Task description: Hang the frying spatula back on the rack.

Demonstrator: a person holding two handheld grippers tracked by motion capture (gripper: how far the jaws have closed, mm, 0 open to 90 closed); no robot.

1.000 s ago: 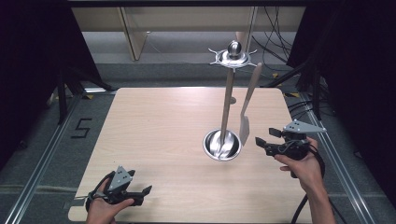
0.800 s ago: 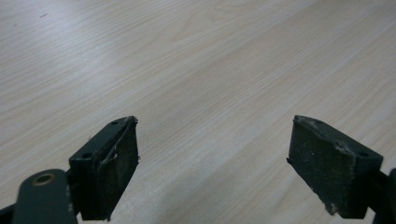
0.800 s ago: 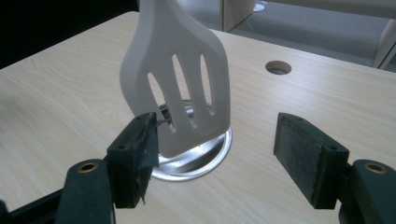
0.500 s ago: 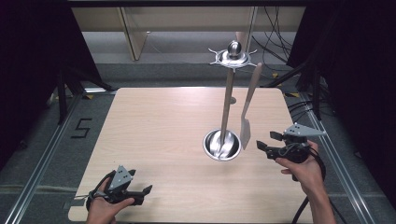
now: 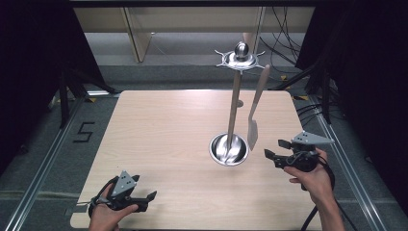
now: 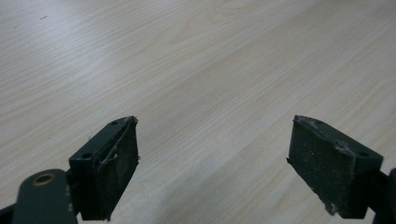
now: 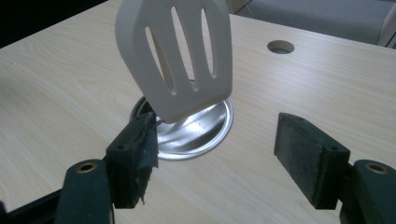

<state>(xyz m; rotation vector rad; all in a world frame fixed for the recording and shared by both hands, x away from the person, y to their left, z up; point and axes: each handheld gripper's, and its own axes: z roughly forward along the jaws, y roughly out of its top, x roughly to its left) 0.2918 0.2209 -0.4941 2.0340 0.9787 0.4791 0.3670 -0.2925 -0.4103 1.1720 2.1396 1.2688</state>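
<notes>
A metal utensil stand has its round base (image 5: 229, 149) on the wooden table (image 5: 163, 139), with a pole rising to a spiked top hub (image 5: 239, 57). A cream slotted spatula (image 5: 253, 129) hangs from the hub, its blade just right of the base. My right gripper (image 5: 275, 149) is open, a short way right of the blade and pointing at it. In the right gripper view the spatula blade (image 7: 180, 60) hangs ahead of my open right gripper (image 7: 215, 135), above the base (image 7: 196, 130). My left gripper (image 5: 146, 202) rests open near the front left edge, and in the left gripper view this left gripper (image 6: 212, 158) has only bare wood between its jaws.
A round cable hole (image 7: 280, 46) lies in the tabletop beyond the stand. Cables (image 5: 288, 38) trail behind the table's far right. Metal floor rails (image 5: 43, 163) run along both sides, and a "5" mark (image 5: 82, 132) is on the floor at the left.
My right gripper has drifted a little toward the near edge and toward the spatula blade. The left gripper has barely moved.
</notes>
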